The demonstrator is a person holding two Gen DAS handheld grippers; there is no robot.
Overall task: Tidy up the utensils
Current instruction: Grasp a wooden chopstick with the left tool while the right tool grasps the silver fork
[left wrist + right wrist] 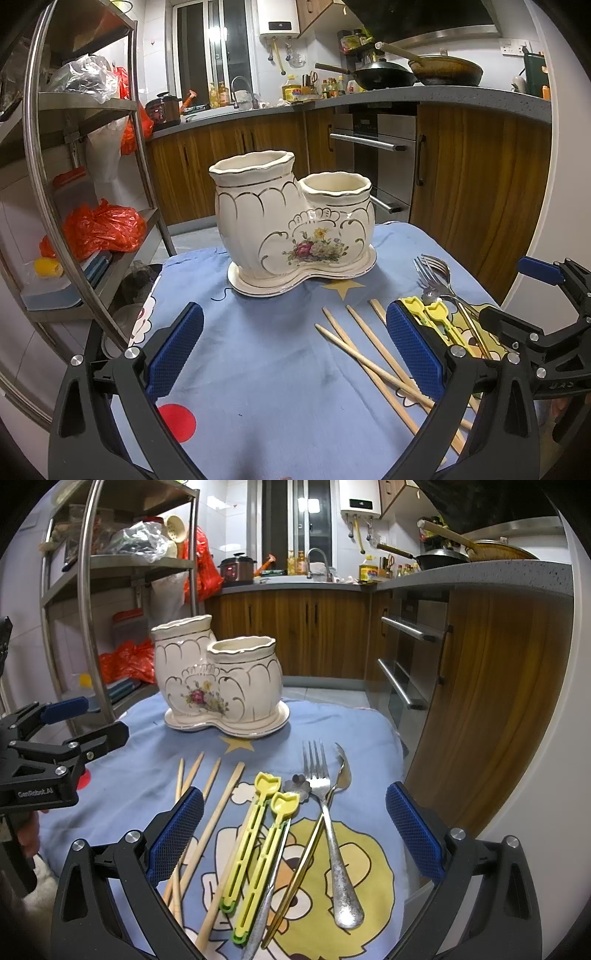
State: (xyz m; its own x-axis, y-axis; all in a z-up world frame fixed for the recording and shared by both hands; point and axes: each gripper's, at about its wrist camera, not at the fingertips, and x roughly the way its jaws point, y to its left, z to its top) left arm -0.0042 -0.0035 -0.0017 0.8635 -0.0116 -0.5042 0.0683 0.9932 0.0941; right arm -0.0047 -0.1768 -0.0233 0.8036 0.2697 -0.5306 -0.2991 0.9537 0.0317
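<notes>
altogether four chopsticks (207, 823), two yellow clips (255, 845), one fork (328, 812).

"GenRobot.AI" in white on the left hand-held gripper (64, 725) body, right wrist view

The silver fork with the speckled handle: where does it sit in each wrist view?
Left wrist: silver fork, right edge, only tines visible, beyond the yellow plastic clips.
Right wrist: lower centre, fully visible.
Shared landmark: cream ceramic two-pot utensil holder.
</notes>
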